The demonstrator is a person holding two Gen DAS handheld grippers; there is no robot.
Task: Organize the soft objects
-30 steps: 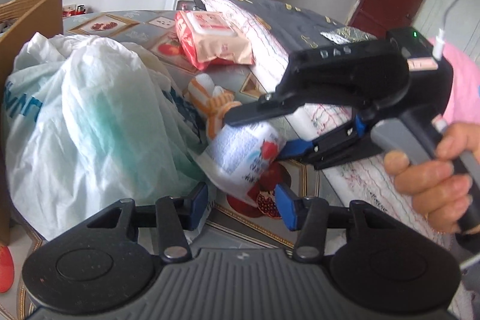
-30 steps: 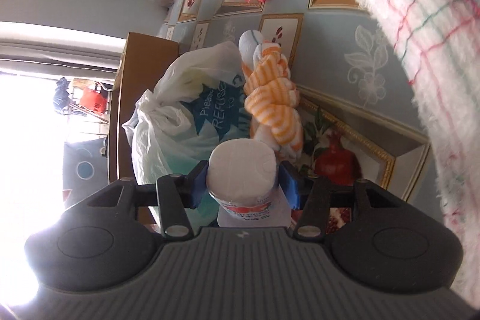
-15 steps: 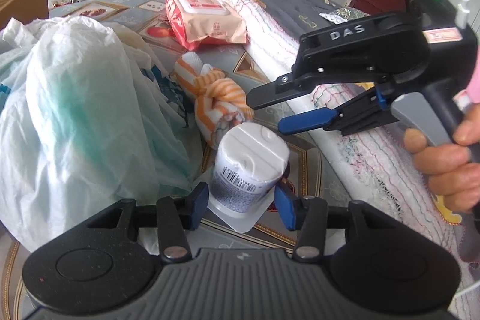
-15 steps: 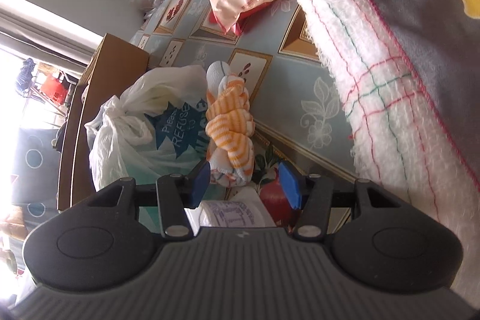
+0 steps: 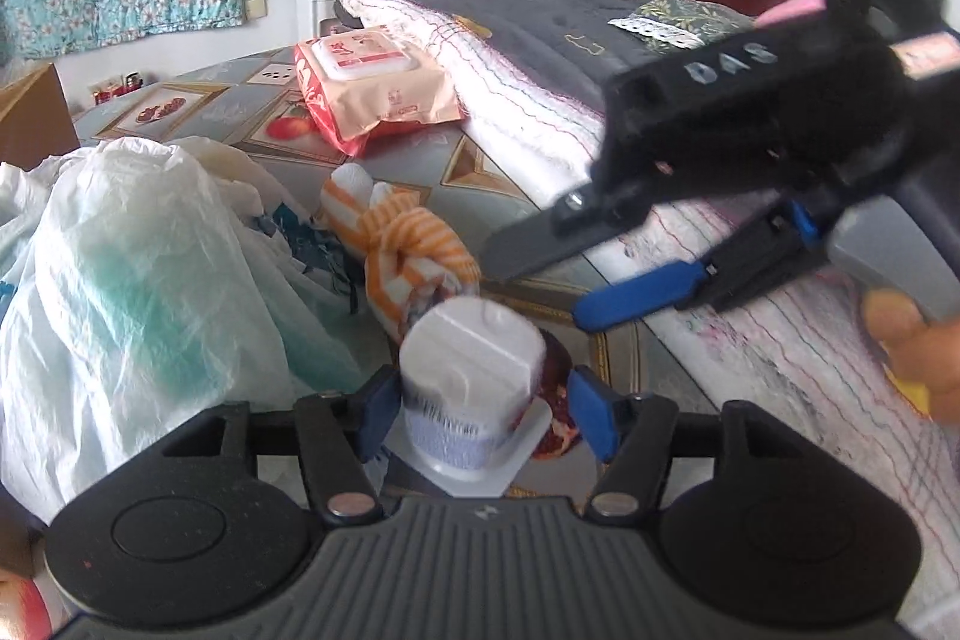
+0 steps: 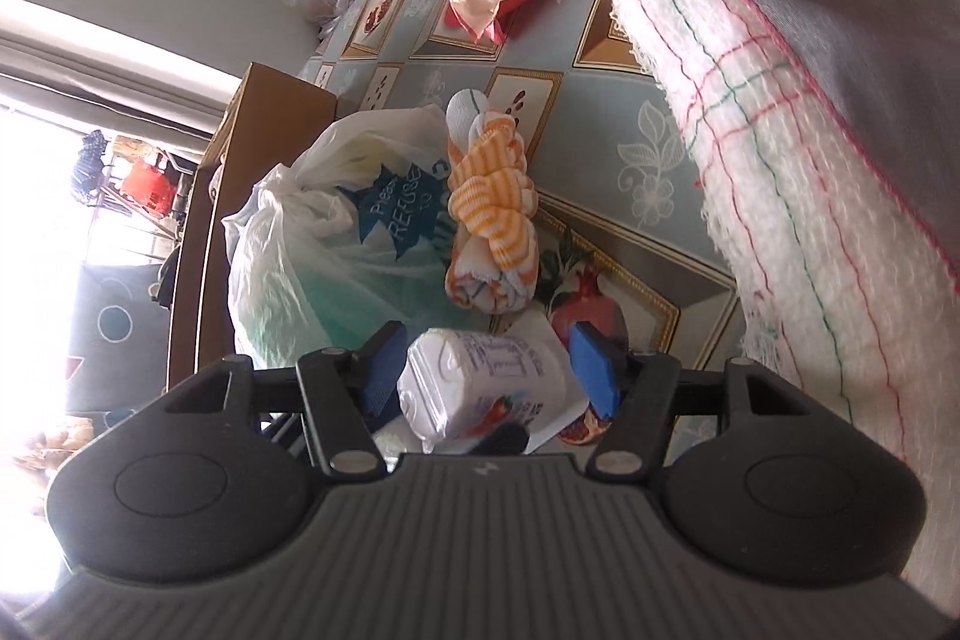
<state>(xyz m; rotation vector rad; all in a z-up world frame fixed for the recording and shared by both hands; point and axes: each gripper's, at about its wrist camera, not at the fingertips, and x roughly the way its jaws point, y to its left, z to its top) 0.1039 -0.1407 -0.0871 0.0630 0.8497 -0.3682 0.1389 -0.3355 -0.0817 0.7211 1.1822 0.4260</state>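
Bracketing the tissue roll (image 5: 471, 376) with the left gripper (image 5: 480, 415), jaws wide, not yet pinching; right gripper (image 5: 540, 280) also gaping, empty. Roll standing near the table (image 5: 480, 166) front edge beside the striped cloth (image 5: 414, 244). Closing next.

Left gripper (image 5: 483, 415): jaws parted, blue pads wide apart, the left pad (image 5: 378, 412) apparently not in firm contact with anything. Right gripper (image 5: 534, 280): jaws open, tilted on its side, held by the person's hand (image 5: 912, 346) at the handle.
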